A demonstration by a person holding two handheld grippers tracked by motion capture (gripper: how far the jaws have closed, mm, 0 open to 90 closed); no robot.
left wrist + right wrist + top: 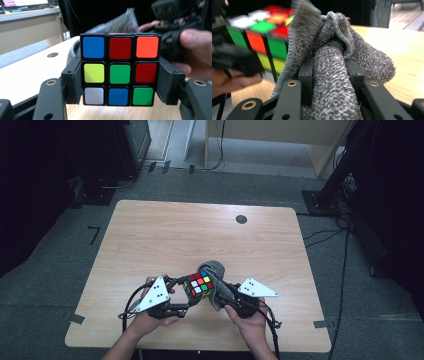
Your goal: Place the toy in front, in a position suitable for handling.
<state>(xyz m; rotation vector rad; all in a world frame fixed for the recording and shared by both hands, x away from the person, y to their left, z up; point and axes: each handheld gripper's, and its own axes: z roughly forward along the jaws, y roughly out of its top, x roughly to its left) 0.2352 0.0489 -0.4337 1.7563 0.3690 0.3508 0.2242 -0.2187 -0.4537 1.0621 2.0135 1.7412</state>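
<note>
The left gripper (pixel 120 82) clamps the puzzle cube (pixel 119 69) between its fingers (pixel 72 82), above the near middle of the counter (pixel 150 235). The right gripper (pixel 329 75) pinches a grey cloth (pixel 332 82), which touches the cube's right side.

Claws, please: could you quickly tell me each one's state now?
Left claw: closed on the puzzle cube.
Right claw: closed on the grey cloth.

Glossy plastic cube (pixel 120 70), rough grey terry cloth (pixel 332 82), matt wood table (pixel 165 235)
</note>
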